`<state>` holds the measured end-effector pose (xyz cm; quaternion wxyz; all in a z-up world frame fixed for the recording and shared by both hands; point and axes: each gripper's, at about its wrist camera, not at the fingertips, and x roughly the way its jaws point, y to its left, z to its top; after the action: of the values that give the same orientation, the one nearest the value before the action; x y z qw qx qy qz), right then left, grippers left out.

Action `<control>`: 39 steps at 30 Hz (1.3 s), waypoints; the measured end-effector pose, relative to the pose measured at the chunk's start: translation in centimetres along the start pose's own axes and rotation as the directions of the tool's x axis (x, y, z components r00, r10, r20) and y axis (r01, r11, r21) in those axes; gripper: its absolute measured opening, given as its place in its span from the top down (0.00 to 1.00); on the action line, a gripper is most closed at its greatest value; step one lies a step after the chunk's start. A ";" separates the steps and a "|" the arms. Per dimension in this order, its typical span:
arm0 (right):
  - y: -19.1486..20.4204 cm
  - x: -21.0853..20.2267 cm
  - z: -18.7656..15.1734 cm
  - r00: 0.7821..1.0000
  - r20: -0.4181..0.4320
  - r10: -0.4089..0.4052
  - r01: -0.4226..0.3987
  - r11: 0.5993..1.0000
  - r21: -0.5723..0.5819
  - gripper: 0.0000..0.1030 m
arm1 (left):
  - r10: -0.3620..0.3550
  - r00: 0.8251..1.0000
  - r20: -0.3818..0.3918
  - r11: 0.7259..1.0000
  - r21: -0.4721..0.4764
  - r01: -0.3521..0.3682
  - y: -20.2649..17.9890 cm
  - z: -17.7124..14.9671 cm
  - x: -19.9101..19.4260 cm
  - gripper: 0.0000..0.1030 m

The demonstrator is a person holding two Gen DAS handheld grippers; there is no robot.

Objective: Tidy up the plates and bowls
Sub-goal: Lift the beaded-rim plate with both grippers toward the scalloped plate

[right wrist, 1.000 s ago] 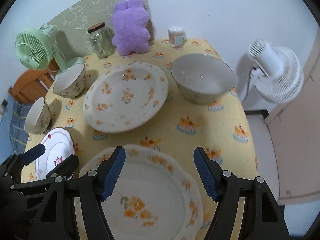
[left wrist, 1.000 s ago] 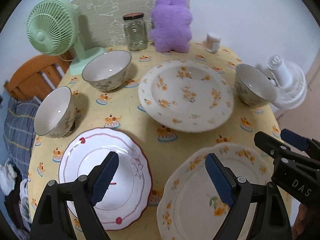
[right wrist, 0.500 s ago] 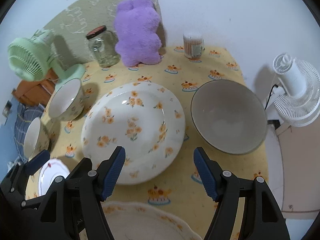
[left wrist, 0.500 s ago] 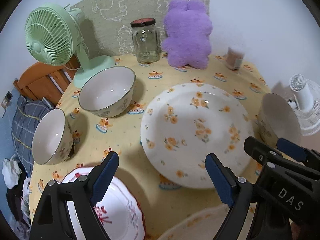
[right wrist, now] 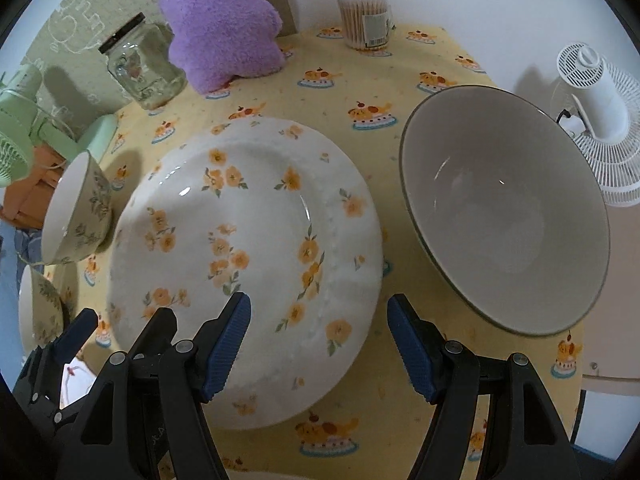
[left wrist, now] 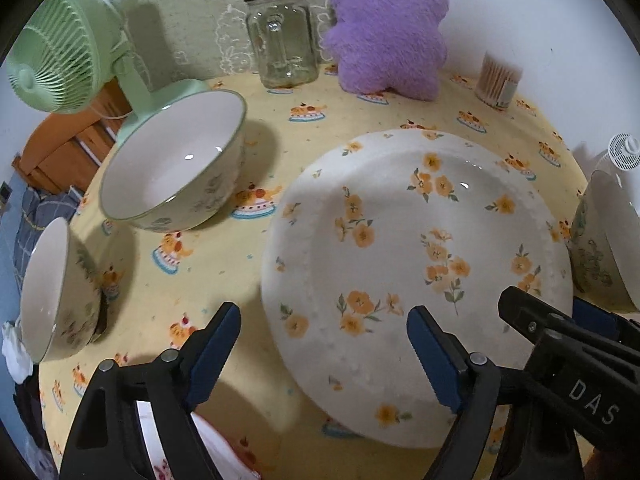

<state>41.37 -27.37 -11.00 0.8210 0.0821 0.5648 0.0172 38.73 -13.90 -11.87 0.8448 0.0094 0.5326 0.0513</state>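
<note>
A large white plate with orange flowers (left wrist: 416, 272) (right wrist: 244, 256) lies mid-table. My left gripper (left wrist: 324, 356) is open and empty over its near left rim. My right gripper (right wrist: 320, 348) is open and empty over its near right rim. A big bowl (right wrist: 504, 224) stands to the plate's right, seen at the edge of the left wrist view (left wrist: 604, 240). A green-rimmed bowl (left wrist: 176, 168) (right wrist: 76, 212) stands to the left, a smaller bowl (left wrist: 52, 292) nearer. A red-trimmed plate (left wrist: 188, 452) shows under the left gripper.
A green fan (left wrist: 68, 48), a glass jar (left wrist: 282, 36), a purple plush (left wrist: 384, 28) and a cotton-swab tub (right wrist: 364, 20) line the back of the yellow tablecloth (left wrist: 360, 120). A white fan (right wrist: 600, 120) stands off the right edge.
Both grippers have moved forward and lower over the table, from above the two near plates to the near rim of the flowered plate. Both stay open.
</note>
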 end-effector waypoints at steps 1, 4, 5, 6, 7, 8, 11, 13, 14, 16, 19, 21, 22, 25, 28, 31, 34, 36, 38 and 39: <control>0.1 0.2 0.1 1.000 -0.001 0.002 -0.002 1.000 -0.002 0.31 | 0.000 1.000 -0.005 1.000 0.009 0.000 -0.1 0.1 0.2 0.19; 0.4 0.8 0.2 1.000 -0.008 0.009 -0.009 1.000 -0.010 0.34 | 0.008 1.000 -0.012 0.999 0.050 -0.007 -0.5 0.2 0.8 0.27; 0.5 0.9 0.3 1.000 -0.010 0.004 -0.005 1.000 -0.012 0.35 | 0.013 1.000 -0.014 0.998 0.056 -0.013 -0.6 0.2 0.9 0.28; 0.5 1.1 0.3 1.000 -0.007 0.002 -0.002 1.000 -0.012 0.35 | 0.011 1.000 -0.011 0.999 0.053 -0.011 -0.5 0.2 0.9 0.28; 0.5 1.1 0.3 1.000 -0.006 0.004 -0.004 1.000 -0.007 0.35 | 0.009 1.000 -0.012 0.999 0.052 -0.009 -0.4 0.2 0.8 0.28; 0.5 1.1 0.3 1.000 -0.005 0.004 -0.004 1.000 -0.006 0.35 | 0.008 1.000 -0.012 0.999 0.053 -0.008 -0.4 0.2 0.7 0.29; 0.7 1.0 0.1 1.000 0.005 -0.011 0.011 1.000 -0.009 0.35 | 0.008 1.000 -0.010 0.999 0.052 -0.007 -0.3 0.2 0.9 0.30; 0.8 0.9 0.0 1.000 0.004 -0.017 0.017 1.000 -0.011 0.35 | 0.001 1.000 -0.017 0.998 0.056 0.000 -0.1 0.2 0.9 0.30; 0.9 0.8 -0.1 1.000 0.004 -0.021 0.021 1.000 -0.013 0.35 | 0.000 1.000 -0.026 0.998 0.055 0.002 0.0 0.2 0.8 0.30; 0.9 0.7 -0.3 1.000 0.000 -0.030 0.030 1.000 -0.004 0.35 | 0.003 0.999 -0.037 0.999 0.052 -0.001 0.1 -0.1 0.6 0.31; 1.2 0.5 -1.2 0.999 -0.010 -0.041 0.041 0.999 0.004 0.35 | -0.003 0.999 -0.047 0.998 0.069 0.006 0.4 -0.6 0.3 0.31; 1.3 0.4 -1.8 0.999 -0.011 -0.052 0.052 0.999 -0.005 0.35 | -0.023 0.998 -0.055 0.996 0.087 0.027 0.8 -1.1 0.0 0.31; 1.4 0.3 -2.1 0.998 -0.010 -0.063 0.063 0.998 -0.009 0.35 | -0.037 0.998 -0.056 0.995 0.093 0.042 1.0 -1.4 -0.1 0.31; 1.5 0.2 -2.8 0.996 -0.021 -0.081 0.081 0.997 0.003 0.35 | -0.068 0.996 -0.063 0.990 0.117 0.075 1.4 -1.7 -0.3 0.31; 1.5 0.1 -2.8 0.996 -0.028 -0.090 0.090 0.996 0.010 0.35 | -0.100 0.993 -0.065 0.987 0.122 0.108 1.8 -1.7 -0.4 0.33; 1.6 0.3 -2.6 0.993 -0.038 -0.115 0.116 0.993 0.028 0.35 | -0.122 0.990 -0.074 0.983 0.129 0.131 2.0 -1.5 -0.2 0.35; 1.6 0.7 -2.4 0.991 -0.043 -0.128 0.130 0.991 0.040 0.33 | -0.134 0.987 -0.087 0.978 0.149 0.146 2.0 -1.0 0.6 0.34; 1.5 0.7 -2.0 0.991 -0.027 -0.127 0.129 0.991 0.043 0.33 | -0.138 0.987 -0.085 0.977 0.151 0.150 1.9 -0.6 0.8 0.33; 1.3 0.7 -1.6 0.991 -0.015 -0.131 0.132 0.991 0.036 0.33 | -0.141 0.987 -0.079 0.977 0.148 0.151 1.9 -0.1 1.1 0.33; 1.3 0.7 -1.4 0.991 -0.012 -0.133 0.133 0.990 0.035 0.33 | -0.141 0.987 -0.078 0.977 0.149 0.152 1.9 0.2 1.3 0.33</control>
<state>40.45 -25.82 -11.96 0.8161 0.0586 0.5730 -0.0472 39.32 -11.92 -12.80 0.8248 0.0336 0.5620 -0.0521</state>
